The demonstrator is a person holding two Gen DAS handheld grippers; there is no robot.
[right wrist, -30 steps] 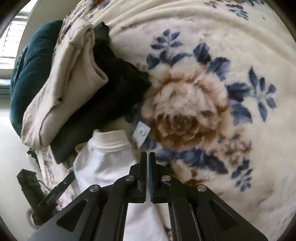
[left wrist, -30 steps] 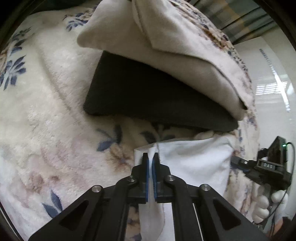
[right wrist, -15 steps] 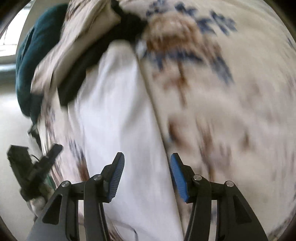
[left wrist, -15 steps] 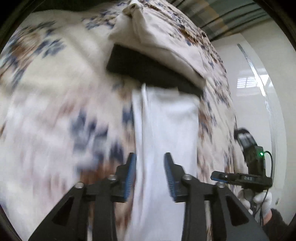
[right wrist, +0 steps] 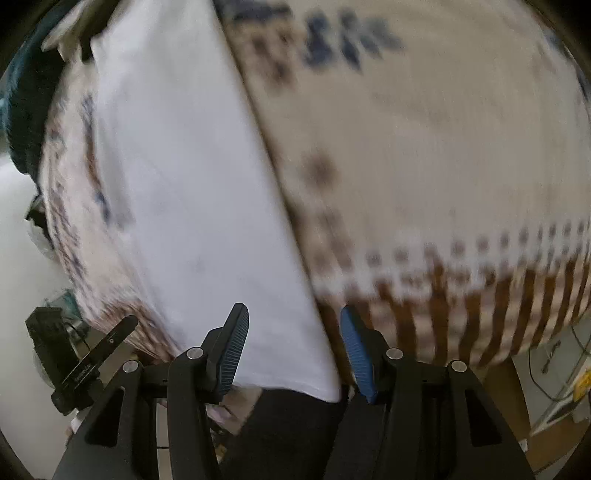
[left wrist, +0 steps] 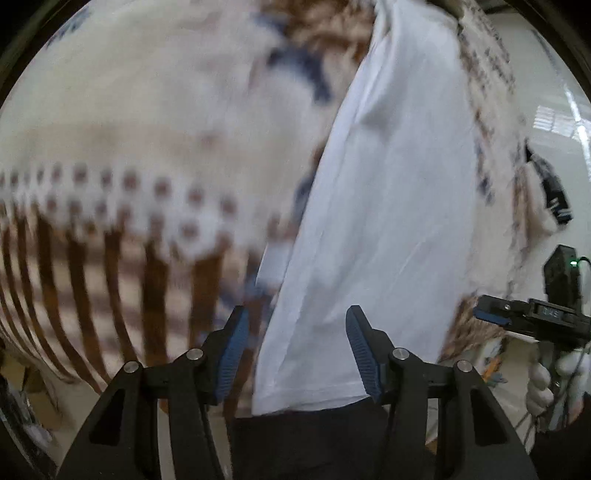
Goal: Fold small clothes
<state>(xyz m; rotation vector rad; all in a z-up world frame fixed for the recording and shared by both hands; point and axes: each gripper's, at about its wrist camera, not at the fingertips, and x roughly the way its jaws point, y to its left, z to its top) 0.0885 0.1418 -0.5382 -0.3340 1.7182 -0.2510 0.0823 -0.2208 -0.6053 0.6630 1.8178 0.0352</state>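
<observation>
— Two grippers were in view; how did they stand?

— Both were spread wide. The left gripper (left wrist: 295, 349) had its blue pads apart, and nothing was between them. The right gripper (right wrist: 293, 345) was the same, fingers far from each other, holding nothing.

— And where was the white garment (left wrist: 388, 206)?

— It lay as a long folded strip on the floral blanket (left wrist: 166, 110). In the left wrist view its near hem was just beyond the left gripper, hanging over the blanket's edge. The right wrist view showed the white garment (right wrist: 192, 184) the same way, its hem just ahead of the pads, on the floral blanket (right wrist: 424, 147).

— What was at the far end of the garment?

— Something dark and something beige (right wrist: 70, 33) sat at the top of it, but the picture was blurred and I could not tell what.

— Did one gripper see the other?

— Yes. To the right of the garment, the left wrist view showed the right gripper (left wrist: 495, 315) in a gloved hand (left wrist: 554, 373). To the left of the garment, the right wrist view showed the left gripper (right wrist: 107, 341), near the blanket's edge.

— And the blanket's border?

— It had brown stripes (right wrist: 480, 314) below a white scalloped line, beside the garment's hem.
</observation>
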